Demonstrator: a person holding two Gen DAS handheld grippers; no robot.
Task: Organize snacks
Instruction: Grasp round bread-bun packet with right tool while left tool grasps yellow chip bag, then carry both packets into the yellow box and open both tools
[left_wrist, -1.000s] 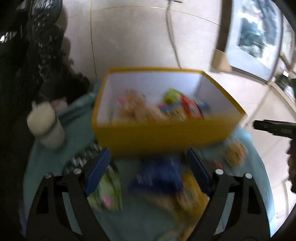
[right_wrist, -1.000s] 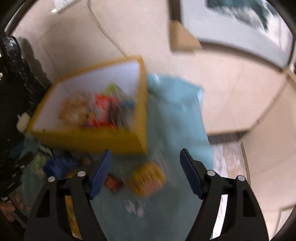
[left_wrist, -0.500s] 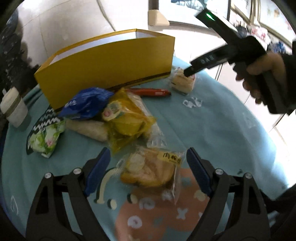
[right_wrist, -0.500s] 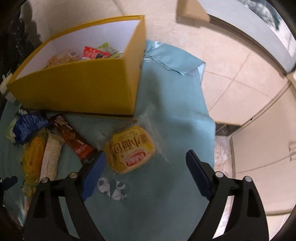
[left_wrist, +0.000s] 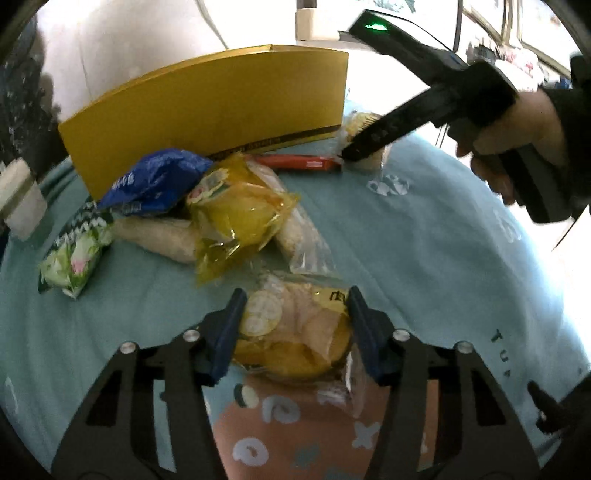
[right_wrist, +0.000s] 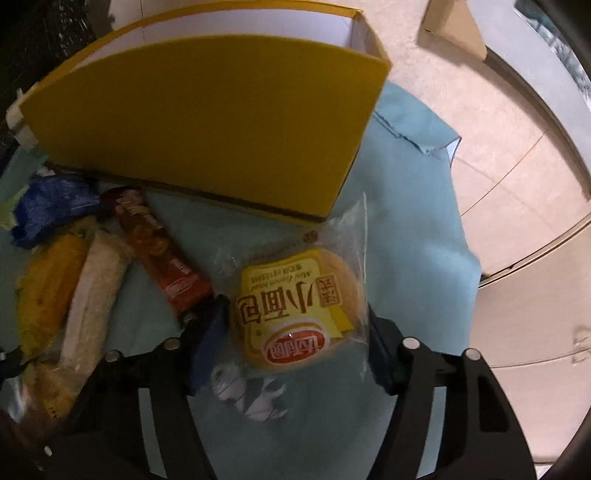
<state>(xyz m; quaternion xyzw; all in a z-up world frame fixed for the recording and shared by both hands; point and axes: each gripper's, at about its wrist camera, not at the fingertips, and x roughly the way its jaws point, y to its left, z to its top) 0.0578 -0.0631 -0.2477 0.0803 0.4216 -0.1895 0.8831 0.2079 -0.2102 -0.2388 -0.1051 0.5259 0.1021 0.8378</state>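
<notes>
A yellow box (left_wrist: 207, 107) stands at the back of a teal cloth; it also shows in the right wrist view (right_wrist: 207, 122). My left gripper (left_wrist: 295, 328) has closed around a clear packet of yellow pastry (left_wrist: 299, 332) lying on the cloth. My right gripper (right_wrist: 295, 343) has closed around a round bun packet with a yellow label (right_wrist: 295, 310), by the box's near corner. The right gripper also shows in the left wrist view (left_wrist: 373, 142), down on that bun.
Loose snacks lie in front of the box: a blue bag (left_wrist: 155, 181), a yellow bag (left_wrist: 236, 218), a green-white packet (left_wrist: 74, 258), a pale roll (right_wrist: 92, 295) and a red-brown bar (right_wrist: 159, 258). A white cup (left_wrist: 18, 199) stands at left. Tiled floor lies beyond the table edge.
Both grippers came down from above the box to the cloth. Each has narrowed from wide open to sit around its packet.
</notes>
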